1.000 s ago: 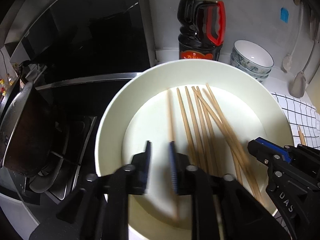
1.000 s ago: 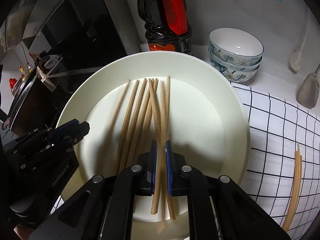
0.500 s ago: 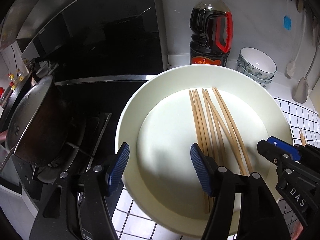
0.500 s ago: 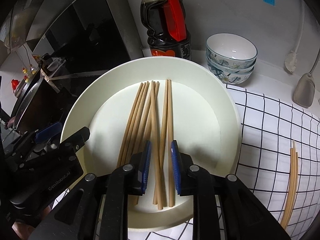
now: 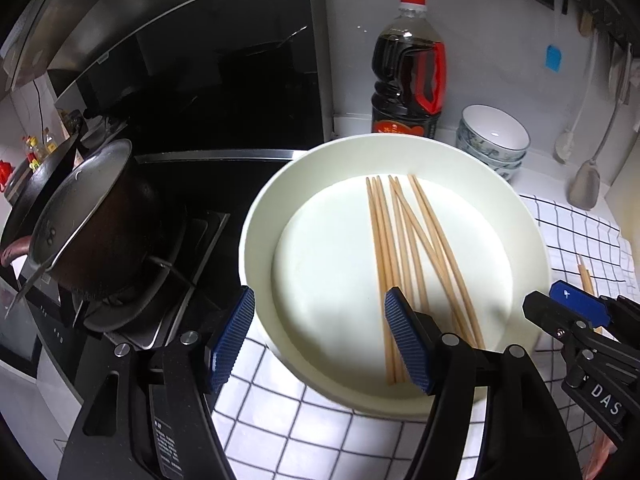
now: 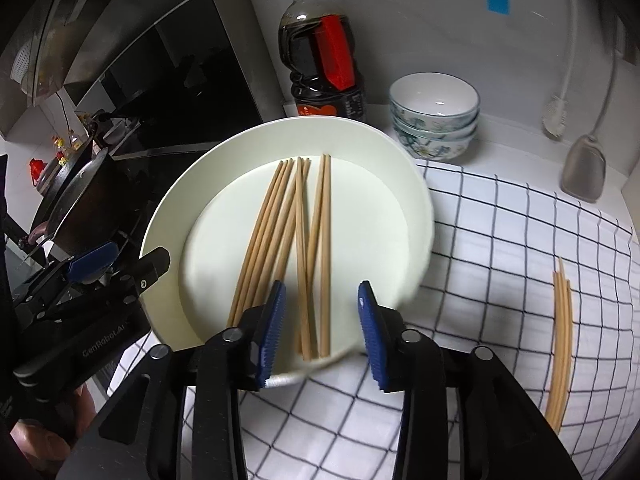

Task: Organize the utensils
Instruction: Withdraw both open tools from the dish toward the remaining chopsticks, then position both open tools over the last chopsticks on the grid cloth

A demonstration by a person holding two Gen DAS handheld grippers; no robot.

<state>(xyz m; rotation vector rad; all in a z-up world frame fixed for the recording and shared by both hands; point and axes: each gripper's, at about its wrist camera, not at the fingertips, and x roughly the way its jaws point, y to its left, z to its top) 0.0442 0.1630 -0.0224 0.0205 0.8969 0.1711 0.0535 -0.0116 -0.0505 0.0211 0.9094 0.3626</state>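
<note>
- Hovering over the near rim of the plate [image 5: 256, 216], the left hand-held gripper [image 5: 320, 340] has its blue ribbed pads [image 5: 234, 338] well apart; its jaws have just been opening, and nothing is clamped between them.
- Its left pad hangs outside the plate's rim over the checked cloth [image 5: 280, 420], while its right pad sits above the near ends of the chopsticks [image 5: 404, 248] (not pressing on any).
- Over the same plate's near edge, the right hand-held gripper [image 6: 322, 334] also stands apart, narrower than the left; its jaws have just been opening too, and the near ends of a few chopsticks [image 6: 304, 248] lie below the gap, unpinched.
- In the right wrist view the left hand-held gripper shows at the lower left, with part of a hand [image 6: 40, 436] beneath it.
- All these chopsticks lie flat inside the white plate, roughly parallel and pointing away from the cameras, some crossing each other.
- A second small bunch of chopsticks [image 6: 562, 344] lies off the plate on the checked cloth, well to the right.
- The plate rests on the cloth-covered bench, just beside a stove [image 5: 168, 280] that carries a dark pot [image 5: 92, 220].
- Behind the plate stand a dark sauce bottle [image 5: 408, 76] with a red handle and a stack of patterned bowls [image 5: 494, 140].
- Further right, utensils hang against the wall (a metal spatula [image 6: 584, 172] and a white-handled tool [image 6: 556, 116]).
</note>
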